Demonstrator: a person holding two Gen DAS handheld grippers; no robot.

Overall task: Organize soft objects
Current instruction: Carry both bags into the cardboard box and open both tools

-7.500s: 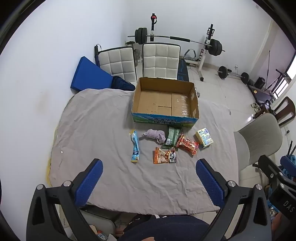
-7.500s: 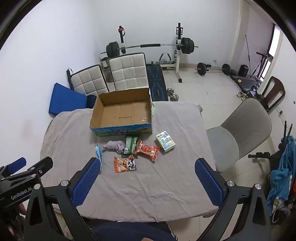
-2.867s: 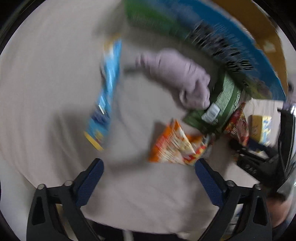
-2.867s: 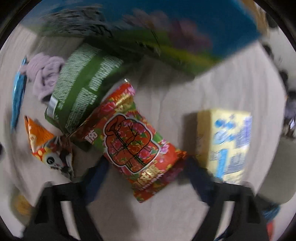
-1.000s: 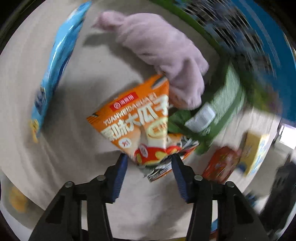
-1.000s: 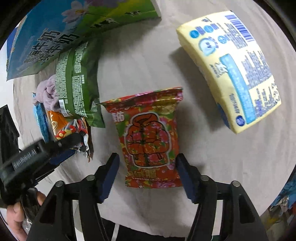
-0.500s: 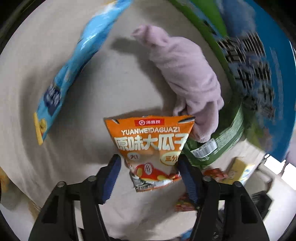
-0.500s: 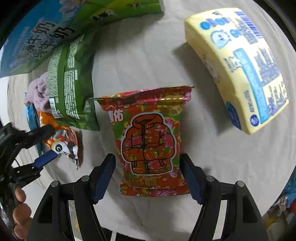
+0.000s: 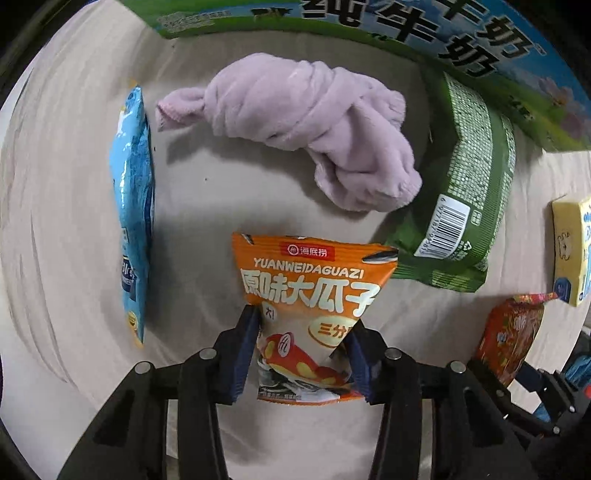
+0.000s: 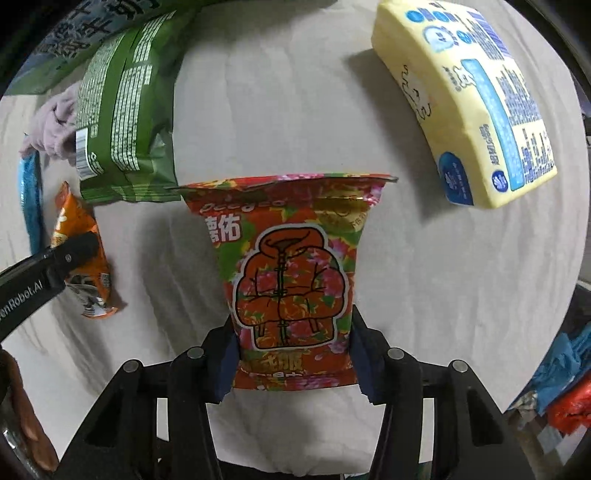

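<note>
- Grey cloth: wrinkled, covers table.
- Left gripper: low over cloth, jaws closed on orange packet.
- Right gripper: likewise low, jaws pinching red packet.

The orange snack bag carries "YUANWEIDAGUAZI", "海底捞" and "原味大瓜子". The cardboard box shows "纯牛奶". The black gripper body at the edge reads "enRobot.AI".

Both views are taken from wrist cams, aimed fwd along the fingers, steeply down at the table cloth, v. close. Shared btwn them: orange packet, red packet, green bag, yellow pack.
</note>
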